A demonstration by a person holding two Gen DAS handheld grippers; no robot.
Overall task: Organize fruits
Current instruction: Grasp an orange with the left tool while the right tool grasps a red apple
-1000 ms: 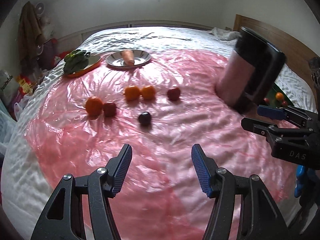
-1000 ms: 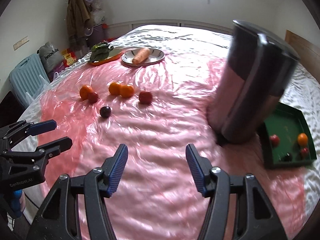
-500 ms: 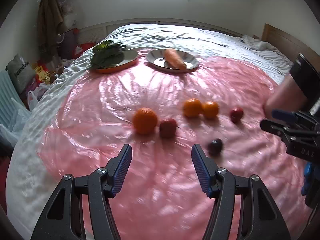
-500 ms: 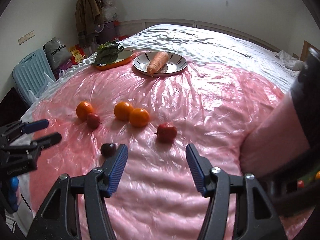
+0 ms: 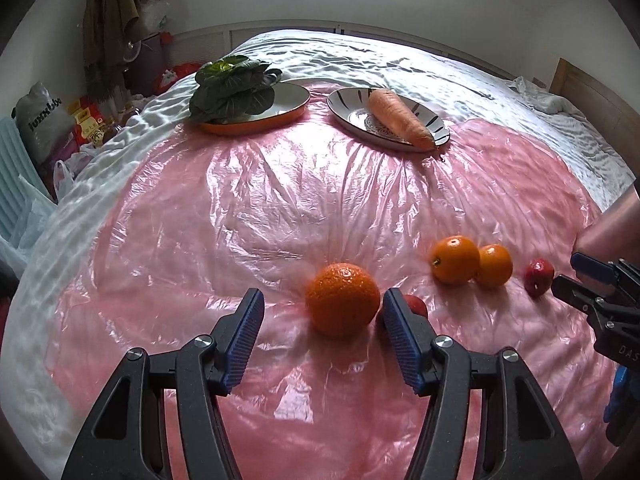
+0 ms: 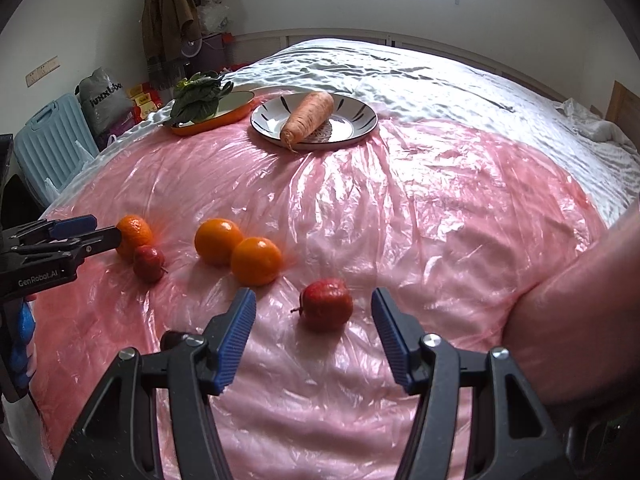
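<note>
the fruit is still loose on the pink sheet (image 5: 280, 208). in the left wrist view a big orange (image 5: 342, 300) sits low centre, just ahead of the left claw (image 5: 323, 334), whose jaws stand released with nothing between the pads. a small red fruit (image 5: 416, 305) peeks out behind the right-hand finger, just beside that orange. right of centre lie two more oranges (image 5: 455, 259) touching each other, and further right an apple (image 5: 539, 276) near the other claw's tips.

in the right wrist view the same apple (image 6: 327, 303) sits low centre, just beyond the right claw (image 6: 313, 334), also released and empty, its pads either side of the apple's line but apart from it. a dark fruit (image 6: 171, 337) hides at the lower left behind the claw's finger.

toward the top of both views a carrot (image 5: 400, 118) lies on a striped plate (image 5: 348, 105), and greens (image 5: 232, 88) on an orange-rimmed dish (image 5: 292, 110); those look settled already.

as i read it, none of the visible fruit has been gathered, so the sorting seems hardly begun: both claws look lined up for a first grab, left on the orange, right on the apple. where the fruit should go is not visible here.
</note>
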